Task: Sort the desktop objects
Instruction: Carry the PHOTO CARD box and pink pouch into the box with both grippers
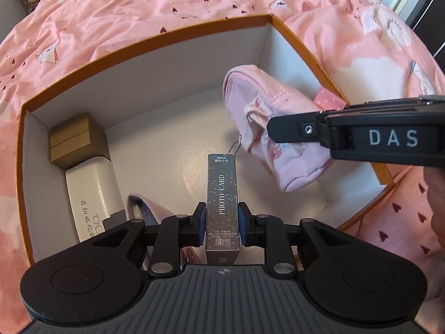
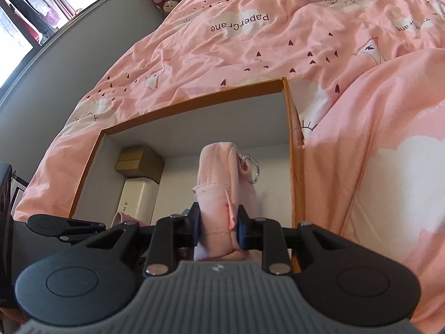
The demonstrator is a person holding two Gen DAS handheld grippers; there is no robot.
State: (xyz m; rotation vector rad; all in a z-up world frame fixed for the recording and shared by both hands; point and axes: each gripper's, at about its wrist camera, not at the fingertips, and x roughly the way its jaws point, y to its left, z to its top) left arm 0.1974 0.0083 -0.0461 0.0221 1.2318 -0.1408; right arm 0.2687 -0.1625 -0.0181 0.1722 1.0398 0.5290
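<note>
Jaws, left: I am clamping the left gripper [image 1: 221, 224] on the photo card box [image 1: 221, 194], its blue pads pressing the two narrow sides near the box's lower end.
Jaws, right: I am pinching the pink pouch [image 2: 219, 194] in the right gripper [image 2: 218, 228], pads squeezing the soft fabric low on its body.
Card box position: I am holding it upright over the white floor of the orange-rimmed box [image 1: 147, 39], roughly mid-floor, not yet resting on it as far as I can judge.
Pouch position: I am dangling it inside the container near the right wall, its metal clip [image 2: 251, 167] hanging at the top end.
Already stowed: I am seeing a gold box [image 1: 76, 140] in the far left corner, with a white case [image 1: 93, 194] just beside it along the left wall.
Step in hand: I am judging this as lowering both items into the container.
Doing it well: I am aiming the card box at the bare floor between the white case and the pouch, keeping it upright until it touches, then releasing.
Caution: I am watching the pouch's slack fabric, which could drape over the card box's landing spot.
Surroundings: I am working over a pink bedsheet [image 1: 194, 5].
</note>
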